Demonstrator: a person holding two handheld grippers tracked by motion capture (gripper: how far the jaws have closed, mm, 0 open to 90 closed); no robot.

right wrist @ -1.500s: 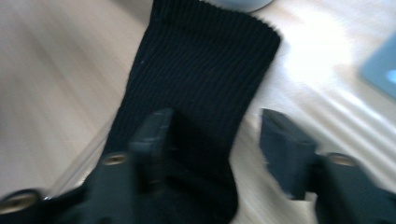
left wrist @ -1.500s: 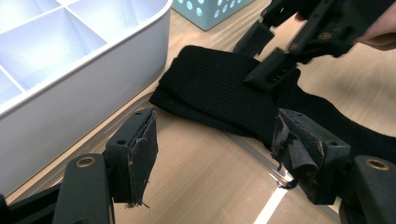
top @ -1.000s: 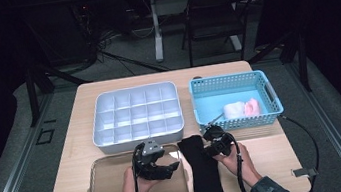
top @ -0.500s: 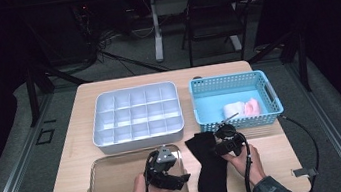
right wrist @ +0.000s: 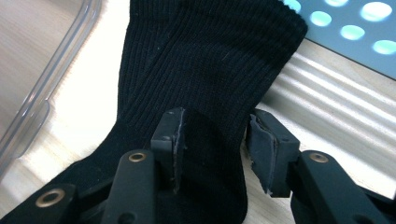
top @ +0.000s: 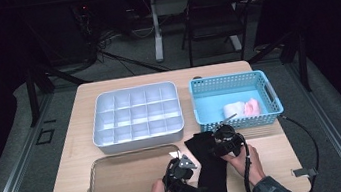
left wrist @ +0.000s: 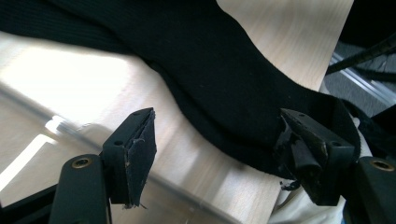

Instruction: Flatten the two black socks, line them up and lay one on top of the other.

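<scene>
My left hand-held gripper [top: 190, 170] has slid toward the sock [top: 213, 171] near the surface's front edge, jaws apart; my right hand-held gripper [right wrist: 215, 147] has just opened, straddling the sock.

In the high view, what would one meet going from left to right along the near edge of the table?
Clear tray → left gripper → black sock → right gripper.
</scene>
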